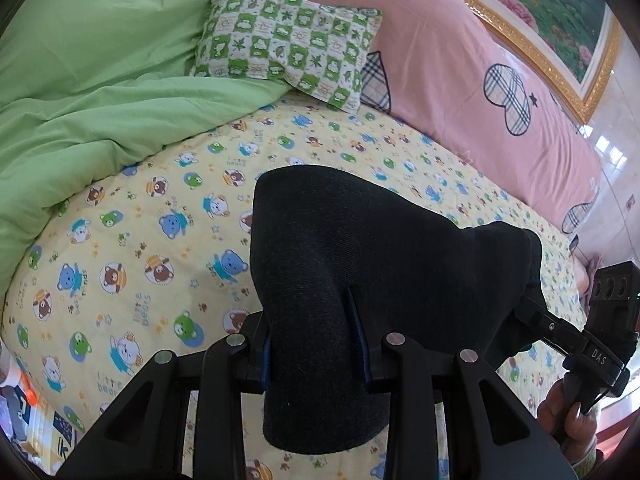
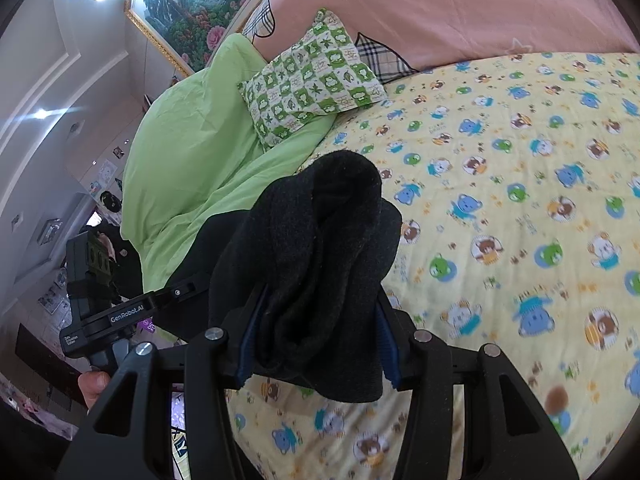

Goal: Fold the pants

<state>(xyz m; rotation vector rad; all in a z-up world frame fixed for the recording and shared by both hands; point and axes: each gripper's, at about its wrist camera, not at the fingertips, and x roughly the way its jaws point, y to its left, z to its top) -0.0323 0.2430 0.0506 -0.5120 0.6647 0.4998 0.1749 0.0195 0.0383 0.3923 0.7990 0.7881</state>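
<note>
The dark charcoal knit pants hang lifted above the yellow bear-print bed sheet, stretched between both grippers. My left gripper is shut on one edge of the pants, cloth bunched between its blue-padded fingers. My right gripper is shut on a thick folded bunch of the pants, which hides its fingertips. The right gripper also shows at the right edge of the left wrist view, and the left gripper at the left of the right wrist view.
A green duvet is piled at the left of the bed. A green-and-white checked pillow leans on a pink heart-print quilt. A gold-framed picture hangs on the wall behind. The bed sheet spreads wide to the right.
</note>
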